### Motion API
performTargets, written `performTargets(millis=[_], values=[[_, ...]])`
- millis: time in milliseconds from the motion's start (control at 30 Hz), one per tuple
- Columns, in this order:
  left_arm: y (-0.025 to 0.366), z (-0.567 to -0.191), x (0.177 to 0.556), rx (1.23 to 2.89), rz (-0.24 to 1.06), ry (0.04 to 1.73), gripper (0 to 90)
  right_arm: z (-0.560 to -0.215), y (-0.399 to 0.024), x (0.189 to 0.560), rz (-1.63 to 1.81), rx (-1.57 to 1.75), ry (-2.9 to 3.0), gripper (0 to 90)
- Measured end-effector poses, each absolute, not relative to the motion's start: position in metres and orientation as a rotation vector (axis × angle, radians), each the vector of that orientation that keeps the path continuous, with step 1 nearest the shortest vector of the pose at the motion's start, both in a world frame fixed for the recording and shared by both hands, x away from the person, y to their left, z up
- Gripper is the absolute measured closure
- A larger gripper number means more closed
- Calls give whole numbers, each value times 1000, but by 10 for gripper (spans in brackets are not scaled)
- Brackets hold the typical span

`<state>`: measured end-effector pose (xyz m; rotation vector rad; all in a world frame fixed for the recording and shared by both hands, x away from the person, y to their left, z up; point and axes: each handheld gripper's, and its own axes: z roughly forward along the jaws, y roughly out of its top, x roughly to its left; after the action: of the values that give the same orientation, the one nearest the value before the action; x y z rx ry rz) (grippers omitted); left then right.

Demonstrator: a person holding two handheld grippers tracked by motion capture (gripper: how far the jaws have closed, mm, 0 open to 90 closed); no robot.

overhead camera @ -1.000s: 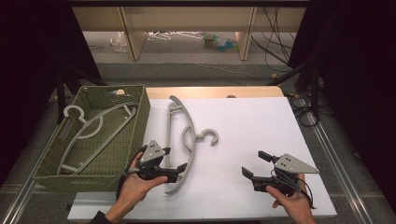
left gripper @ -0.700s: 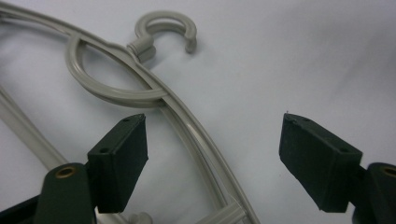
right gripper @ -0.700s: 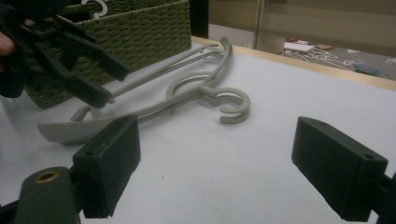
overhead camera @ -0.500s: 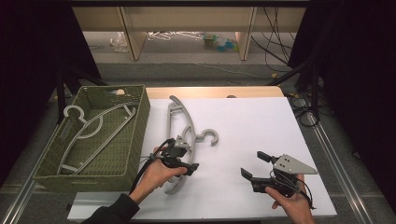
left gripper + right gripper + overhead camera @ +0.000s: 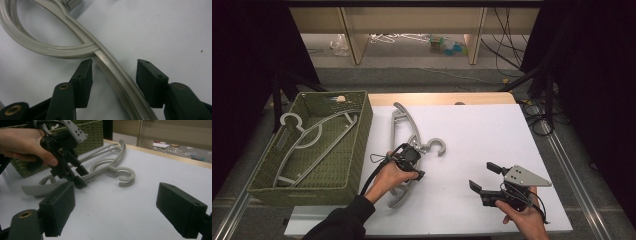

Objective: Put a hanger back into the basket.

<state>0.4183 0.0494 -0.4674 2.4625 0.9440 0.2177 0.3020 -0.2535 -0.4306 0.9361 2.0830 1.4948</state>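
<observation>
On the white worktop (image 5: 492, 135), beside the green basket (image 5: 357, 145), lies the grey hanger (image 5: 404, 125). My left gripper (image 5: 113, 71) straddles its arm, fingers (image 5: 85, 75) just closing, not yet touching. My right gripper (image 5: 482, 177) hovers apart, fingers spread.

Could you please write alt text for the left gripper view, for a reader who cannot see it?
The left gripper has been closing its two black jaws around a bar of the grey hanger; gaps remain on both sides. The hanger lies on the white table.
</observation>
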Motion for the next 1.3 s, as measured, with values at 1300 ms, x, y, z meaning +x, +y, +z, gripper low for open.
performTargets(millis=[1300], values=[[127,-419,408,2027,136,1152,721,-431,-251,302,1516,923,2086,170]])
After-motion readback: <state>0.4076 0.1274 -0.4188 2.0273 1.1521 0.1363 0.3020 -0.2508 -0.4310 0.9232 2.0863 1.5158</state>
